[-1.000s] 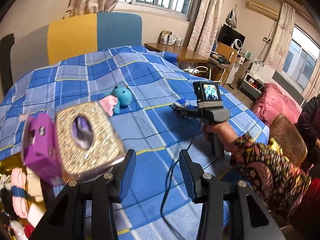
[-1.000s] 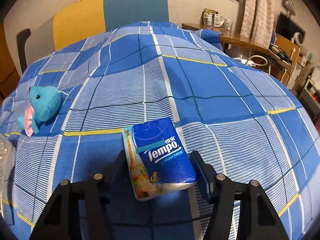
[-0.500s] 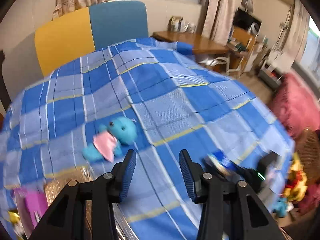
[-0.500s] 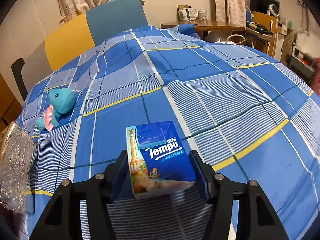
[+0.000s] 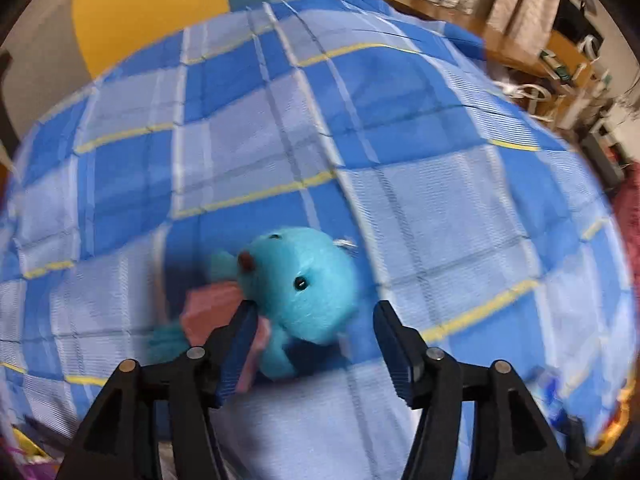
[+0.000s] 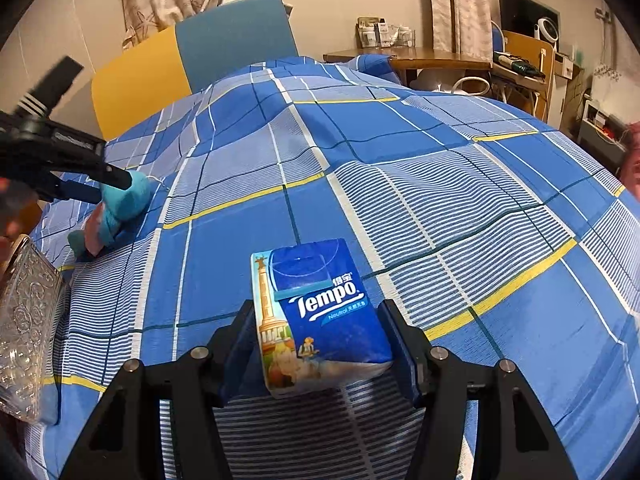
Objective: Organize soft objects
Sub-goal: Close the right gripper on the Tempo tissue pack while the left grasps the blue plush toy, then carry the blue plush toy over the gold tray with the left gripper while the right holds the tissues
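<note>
You are straddling the turquoise plush toy [image 5: 308, 296] with wide left gripper [image 5: 314, 342] jaws, risking pinching only its pink fabric while the right gripper [image 6: 320, 344] is clamping the blue Tempo tissue pack [image 6: 320, 312].

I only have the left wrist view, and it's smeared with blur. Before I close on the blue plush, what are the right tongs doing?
Observer: The right tongs are shut on a blue Tempo tissue pack, which seems to be held clear of the checked bedspread.
Operator: Is anything near the plush that I might bump?
Observer: A silver embossed tissue box lies close to the body end of the blue plush.
Operator: How do my left tongs sit from that side?
Observer: The tips of the left tongs are at the plush's head, and its body rests on the bedspread.
</note>
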A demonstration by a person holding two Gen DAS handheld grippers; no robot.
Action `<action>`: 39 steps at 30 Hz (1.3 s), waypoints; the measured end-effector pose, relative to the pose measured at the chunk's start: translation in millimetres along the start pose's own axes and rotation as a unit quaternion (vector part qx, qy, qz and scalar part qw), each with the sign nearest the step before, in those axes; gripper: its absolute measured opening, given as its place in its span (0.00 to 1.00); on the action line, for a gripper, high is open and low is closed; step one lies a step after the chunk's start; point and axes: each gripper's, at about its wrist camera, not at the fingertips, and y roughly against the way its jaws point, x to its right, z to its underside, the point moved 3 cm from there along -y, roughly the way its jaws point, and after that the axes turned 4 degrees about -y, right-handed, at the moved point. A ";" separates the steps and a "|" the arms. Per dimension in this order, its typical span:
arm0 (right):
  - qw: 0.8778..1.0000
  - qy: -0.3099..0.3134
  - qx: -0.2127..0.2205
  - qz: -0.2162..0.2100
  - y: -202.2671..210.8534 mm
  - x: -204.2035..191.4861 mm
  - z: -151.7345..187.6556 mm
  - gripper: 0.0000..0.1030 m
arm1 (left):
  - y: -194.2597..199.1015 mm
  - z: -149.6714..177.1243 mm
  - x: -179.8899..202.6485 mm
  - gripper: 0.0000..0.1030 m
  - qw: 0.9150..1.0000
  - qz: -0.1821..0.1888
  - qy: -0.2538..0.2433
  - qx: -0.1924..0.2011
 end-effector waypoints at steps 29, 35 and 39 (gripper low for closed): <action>1.000 0.015 0.008 0.022 -2.7 -4.3 2.4 0.59 | 74.8 10.5 29.7 0.51 0.988 0.085 0.019 0.123; 0.999 0.008 0.023 0.044 2.7 -1.7 2.6 0.57 | 137.1 44.5 46.4 0.51 0.974 0.154 0.031 0.164; 0.997 -0.008 0.053 0.058 16.9 4.4 2.1 0.54 | 180.2 83.0 52.5 0.51 0.960 0.194 0.031 0.197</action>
